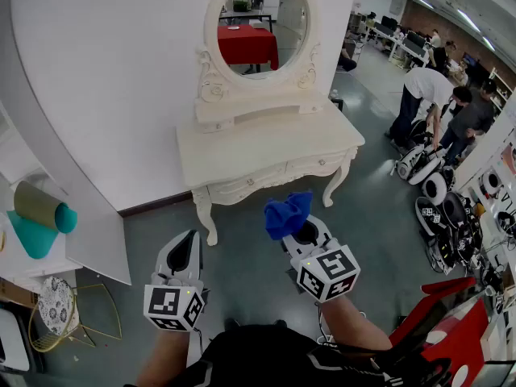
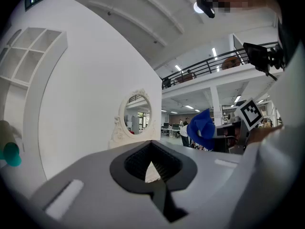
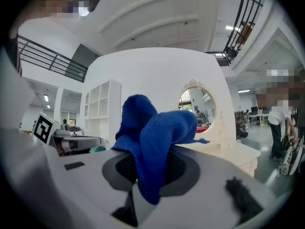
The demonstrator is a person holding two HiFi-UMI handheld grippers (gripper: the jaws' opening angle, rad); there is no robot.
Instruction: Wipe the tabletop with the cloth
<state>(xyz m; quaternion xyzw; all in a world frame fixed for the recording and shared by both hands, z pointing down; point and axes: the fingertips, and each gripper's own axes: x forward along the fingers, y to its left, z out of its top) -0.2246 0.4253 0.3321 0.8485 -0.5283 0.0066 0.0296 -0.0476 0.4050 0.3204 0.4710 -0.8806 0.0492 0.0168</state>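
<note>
head view shows the white dressing table (image 1: 266,147) standing against the wall across a stretch of grey floor, well apart from both grippers. its tabletop looks bare. the oval mirror (image 1: 256,22) rises at the back of it.

the left gripper (image 1: 188,244) hangs over the floor, and in the left gripper view its jaws are together with nothing between them. the right gripper (image 1: 300,230) is held a little further forward. its jaws are clamped on the blue cloth (image 1: 287,214), which bunches up over the tips. in the right gripper view the cloth (image 3: 152,142) is pinched low in the jaws, one fold standing upward and another drooping toward the camera.

judging from this, the step in hand is the approach: the cloth is gripped but nowhere near the surface, so no wiping has begun. the next move calls for closing the gap to the table and lowering the right gripper until the loose folds, not the hard jaw tips, press flat on the tabletop. then sweep across it, steering clear of the mirror base.
</note>
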